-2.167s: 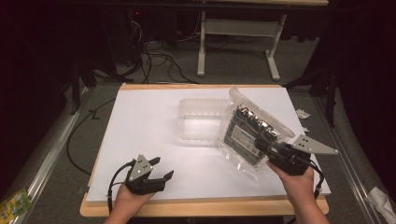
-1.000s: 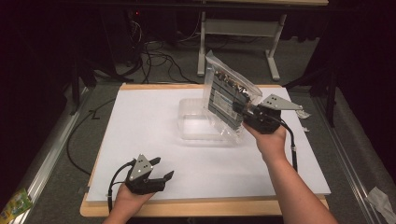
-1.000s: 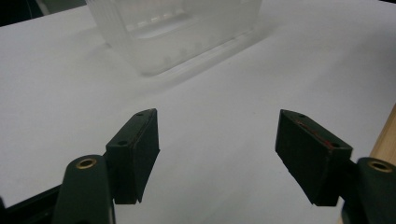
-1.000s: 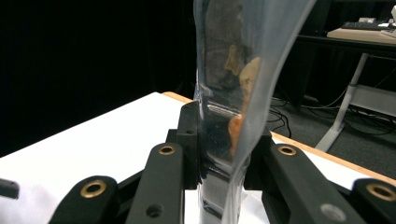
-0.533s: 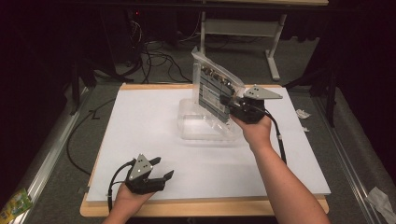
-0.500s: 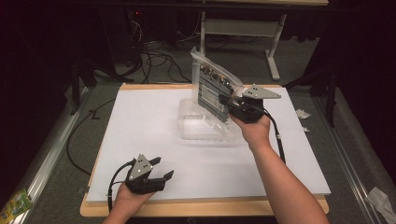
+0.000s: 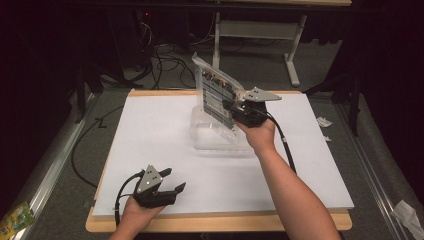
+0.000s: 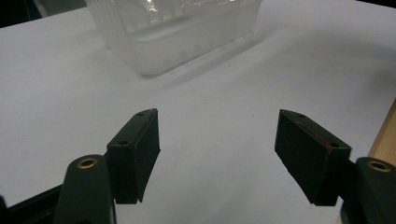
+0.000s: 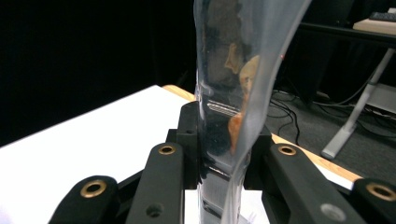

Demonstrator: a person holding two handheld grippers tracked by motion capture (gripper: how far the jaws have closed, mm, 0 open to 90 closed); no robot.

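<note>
Right claw [image 7: 231, 107] is clenched on a clear plastic bag [image 7: 216, 91] and holds it up on edge above the clear plastic tub [image 7: 216, 135], which sits on the white sheet [image 7: 150, 135] covering the worktop [image 7: 215, 222]. In the right gripper view the bag [image 9: 229, 93] rises straight up between the two black jaws, pinched thin where they meet it, with dark and orange-brown contents showing through the film. The bag's lower corner hangs over the tub's far side; whether it touches the rim I cannot tell.

Left claw [image 7: 167, 181] rests near the front edge of the worktop, released, its jaws spread wide and holding nothing. In the left gripper view the tub [image 8: 173, 32] stands well ahead of those jaws, with bare white sheet between them and a strip of the wooden edge at the right.

Around the tub the sheet is open on every side, widest to the left and toward the front. The two claws are well apart. Beyond the far edge stand a table frame [image 7: 260, 35] and loose cables [image 7: 165, 55] on the floor. Scraps of white paper [image 7: 324, 121] lie on the floor right of the worktop, and a green packet [image 7: 17, 217] lies at the lower left.
</note>
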